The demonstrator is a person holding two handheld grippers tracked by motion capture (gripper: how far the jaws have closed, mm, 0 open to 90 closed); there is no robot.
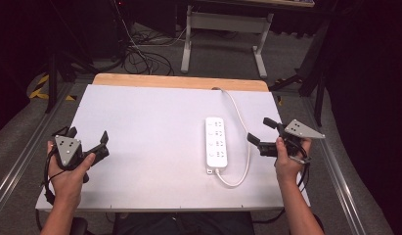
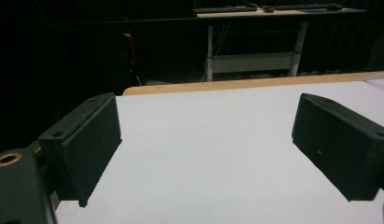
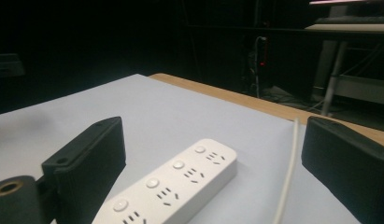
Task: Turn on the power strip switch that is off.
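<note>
White power strip (image 1: 216, 141) lying flat on a white counter (image 1: 140, 147), between two hand-held tongs, both spread wide and empty.

High view: the strip is a long, rigid, smooth plastic bar, probably light and slippery; its stiff white cable (image 1: 240, 122) loops beside it and would likely drag. The left tongs (image 1: 86, 139) sit well apart to the strip's left, the right tongs (image 1: 262, 132) near its right side. Left gripper view: matte black padded fingers (image 2: 84, 140) over bare counter. Right gripper view: the strip (image 3: 175, 186) lies between the wide tongs (image 3: 227, 163), untouched; gripping across its narrow sides looks best.
</note>
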